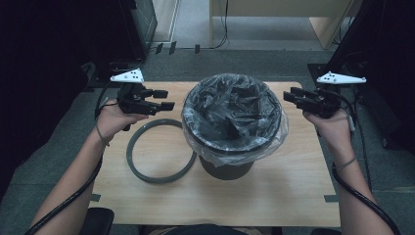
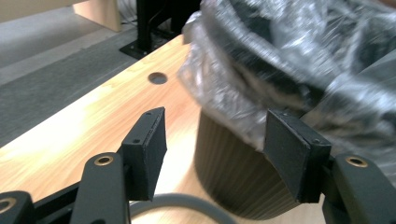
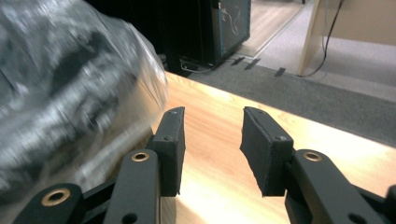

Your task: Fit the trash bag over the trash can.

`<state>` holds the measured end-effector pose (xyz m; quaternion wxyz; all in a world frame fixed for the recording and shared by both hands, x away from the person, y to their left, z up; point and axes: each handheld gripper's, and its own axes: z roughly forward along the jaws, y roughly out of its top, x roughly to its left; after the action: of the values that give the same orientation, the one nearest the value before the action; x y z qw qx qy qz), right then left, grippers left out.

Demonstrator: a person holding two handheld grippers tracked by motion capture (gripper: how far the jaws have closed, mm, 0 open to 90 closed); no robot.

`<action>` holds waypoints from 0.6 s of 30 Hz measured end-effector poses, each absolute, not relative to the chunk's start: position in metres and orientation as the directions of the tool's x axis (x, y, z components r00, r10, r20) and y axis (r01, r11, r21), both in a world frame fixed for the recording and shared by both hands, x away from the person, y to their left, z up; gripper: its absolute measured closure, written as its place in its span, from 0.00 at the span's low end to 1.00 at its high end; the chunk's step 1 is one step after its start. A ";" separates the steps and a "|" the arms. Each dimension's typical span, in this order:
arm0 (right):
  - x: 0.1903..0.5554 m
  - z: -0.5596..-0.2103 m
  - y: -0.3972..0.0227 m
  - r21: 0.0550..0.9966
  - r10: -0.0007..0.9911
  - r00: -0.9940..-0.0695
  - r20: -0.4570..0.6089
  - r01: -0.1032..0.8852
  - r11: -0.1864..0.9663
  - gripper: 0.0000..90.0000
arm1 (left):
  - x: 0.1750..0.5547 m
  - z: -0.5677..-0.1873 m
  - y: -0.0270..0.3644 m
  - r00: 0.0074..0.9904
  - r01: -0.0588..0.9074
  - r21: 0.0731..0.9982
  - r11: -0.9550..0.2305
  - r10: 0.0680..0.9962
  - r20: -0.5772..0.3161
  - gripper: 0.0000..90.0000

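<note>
Both hand-held grippers, left (image 1: pixel 165 99) and right (image 1: pixel 289 96), apart and empty beside the bin (image 1: pixel 231 128); loose bag (image 1: pixel 235 117) may slip off, ring (image 1: pixel 160 150) unfitted.

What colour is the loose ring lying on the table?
Dark grey; the ring shows best in the high view.

I can read no text, label, brand or number in any of my views. The grey plates on top of my two grippers carry only small dark dots, not letters. The bin (image 1: pixel 230 127), its plastic bag (image 1: pixel 235 105) and the grey ring (image 1: pixel 159 152) beside it have no print that I can see, and the wooden table (image 1: pixel 274 196) is plain. The dark cabinet (image 3: pixel 231 25) behind the table has some marks on its front, but they are too blurred for me to read.
</note>
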<state>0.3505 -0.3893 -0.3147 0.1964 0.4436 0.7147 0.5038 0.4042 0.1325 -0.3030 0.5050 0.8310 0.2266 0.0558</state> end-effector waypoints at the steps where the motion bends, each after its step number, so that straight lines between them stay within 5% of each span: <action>1: 0.349 -0.318 -0.391 0.892 0.834 -0.526 0.166 0.440 0.099 0.66 | 0.405 -0.304 0.134 0.890 0.318 0.866 -0.386 0.437 -0.133 0.43; 18: 0.341 -0.359 -0.387 0.873 0.841 -0.518 0.156 0.471 0.129 0.48 | 0.407 -0.352 0.144 0.872 0.328 0.848 -0.416 0.480 -0.102 0.41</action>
<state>0.3408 -0.3867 -0.3588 0.1922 0.4515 0.7262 0.4815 0.4067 0.1441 -0.3523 0.4838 0.8377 0.2409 0.0785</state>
